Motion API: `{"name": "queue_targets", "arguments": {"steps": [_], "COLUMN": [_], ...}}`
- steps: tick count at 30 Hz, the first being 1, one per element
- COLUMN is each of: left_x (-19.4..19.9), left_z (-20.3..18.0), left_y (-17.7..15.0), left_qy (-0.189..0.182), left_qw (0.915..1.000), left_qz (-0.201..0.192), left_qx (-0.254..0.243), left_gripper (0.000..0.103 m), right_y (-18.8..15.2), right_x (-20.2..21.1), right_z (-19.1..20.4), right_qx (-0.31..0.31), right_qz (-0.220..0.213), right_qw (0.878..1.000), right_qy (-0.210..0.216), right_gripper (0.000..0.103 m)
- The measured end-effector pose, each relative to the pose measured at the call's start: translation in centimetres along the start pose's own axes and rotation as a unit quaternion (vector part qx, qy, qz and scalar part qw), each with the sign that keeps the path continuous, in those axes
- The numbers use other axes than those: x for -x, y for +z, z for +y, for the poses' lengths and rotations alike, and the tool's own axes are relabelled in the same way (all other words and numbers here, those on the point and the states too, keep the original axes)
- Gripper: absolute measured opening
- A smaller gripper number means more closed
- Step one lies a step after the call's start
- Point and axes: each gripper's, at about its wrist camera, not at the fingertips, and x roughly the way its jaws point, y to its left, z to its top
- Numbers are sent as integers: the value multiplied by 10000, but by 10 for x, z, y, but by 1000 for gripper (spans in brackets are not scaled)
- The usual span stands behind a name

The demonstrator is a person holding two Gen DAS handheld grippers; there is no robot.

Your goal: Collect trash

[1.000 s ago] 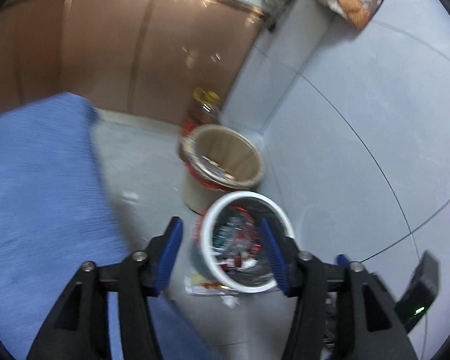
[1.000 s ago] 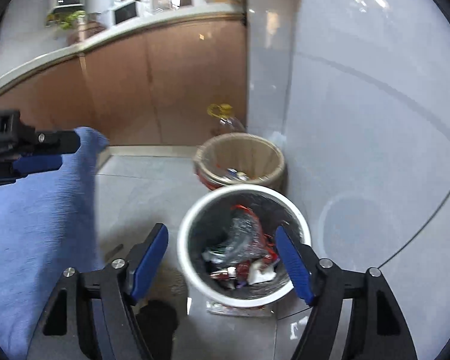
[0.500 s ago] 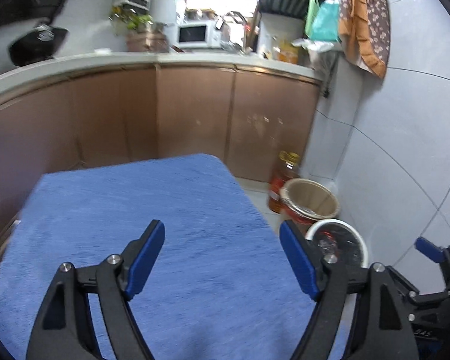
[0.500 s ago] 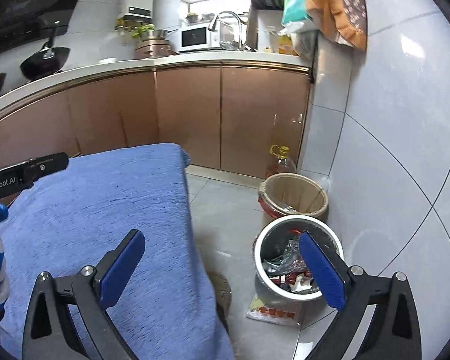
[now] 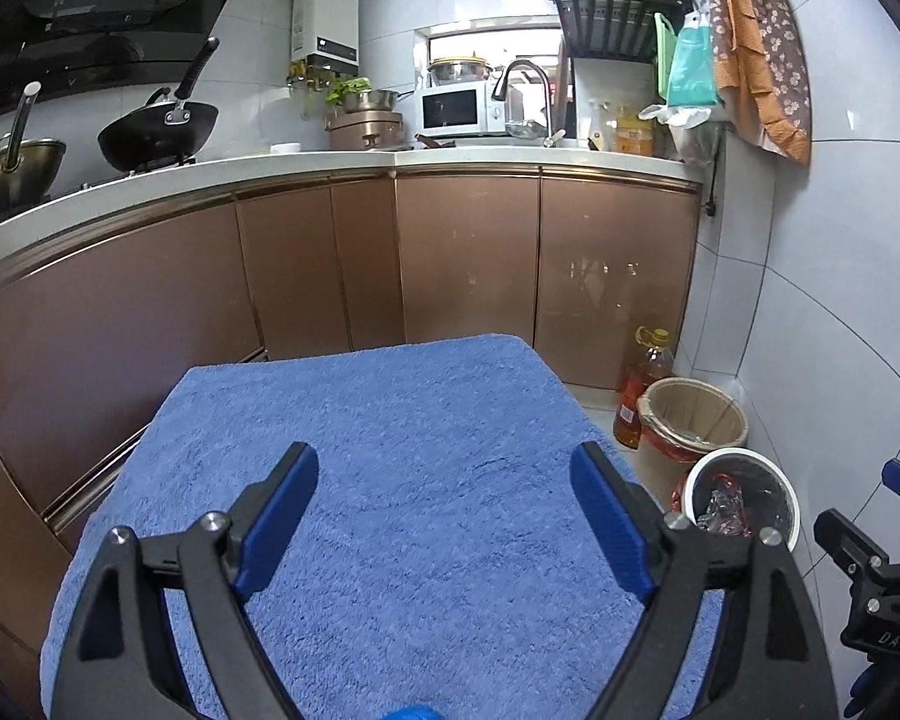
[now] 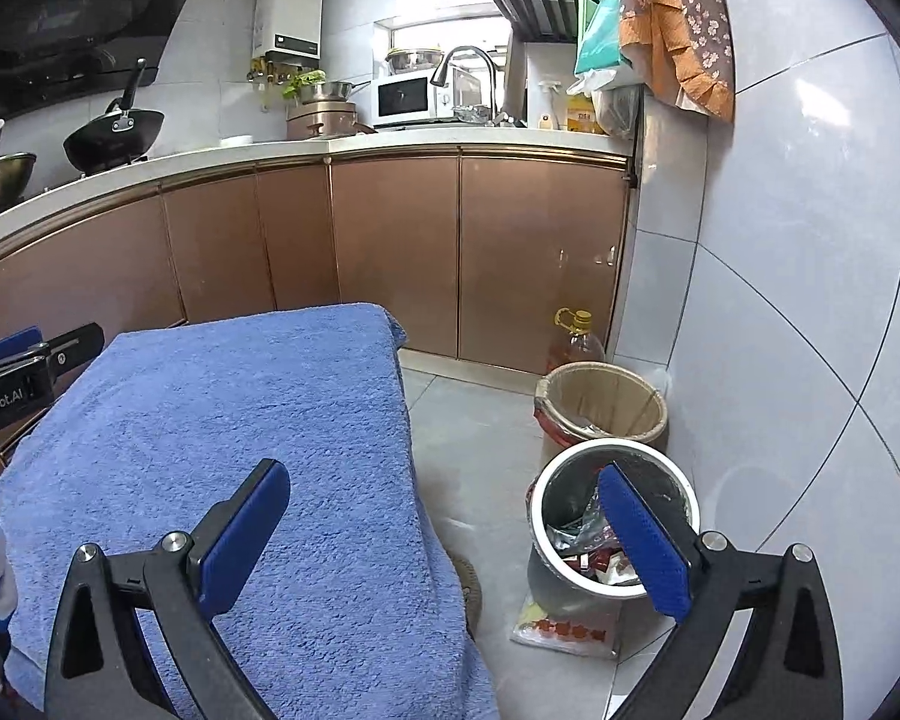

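Note:
A white-rimmed trash bin [image 6: 678, 483] full of wrappers stands on the floor by the tiled wall; it also shows in the left wrist view [image 5: 786, 492]. A flat wrapper [image 6: 561, 627] lies on the floor at its foot. My left gripper [image 5: 444, 510] is open and empty above the blue towel [image 5: 390, 450] on the table. My right gripper [image 6: 444, 528] is open and empty over the towel's right edge [image 6: 270, 420], with its right finger in front of the bin.
A tan bin [image 6: 606, 402] with a red liner stands behind the white one, beside an oil bottle [image 6: 576, 342]. Brown cabinets [image 6: 390, 252] run along the back under the counter. A shoe [image 6: 468, 585] shows under the table edge.
Both grippers have lifted and pulled back from over the white bin to above the blue towel. Both stay open and empty.

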Motion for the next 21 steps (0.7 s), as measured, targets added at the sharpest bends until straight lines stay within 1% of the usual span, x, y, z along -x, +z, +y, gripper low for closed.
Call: {"name": "queue_targets", "arguments": {"steps": [9,14,21], "left_x": [2,-1,-3], "left_z": [-1,-5,-8], "left_y": [-3,-6,-5], "left_qy": [101,-71,-124], "left_qw": [9999,9999,9999], "left_qz": [-123,-80,-92], "left_qx": [19,19,-44], "left_gripper": [86,87,87], "right_y": [-6,-7,-9], "right_x": [-10,-15,-17], "right_z": [-2,-7,-14], "right_qx": [-49,-85,-107], "right_qz": [85,126,142], "right_qw": [9999,9999,9998], "right_qy": [81,37,-22], "right_gripper": [103,103,103]}}
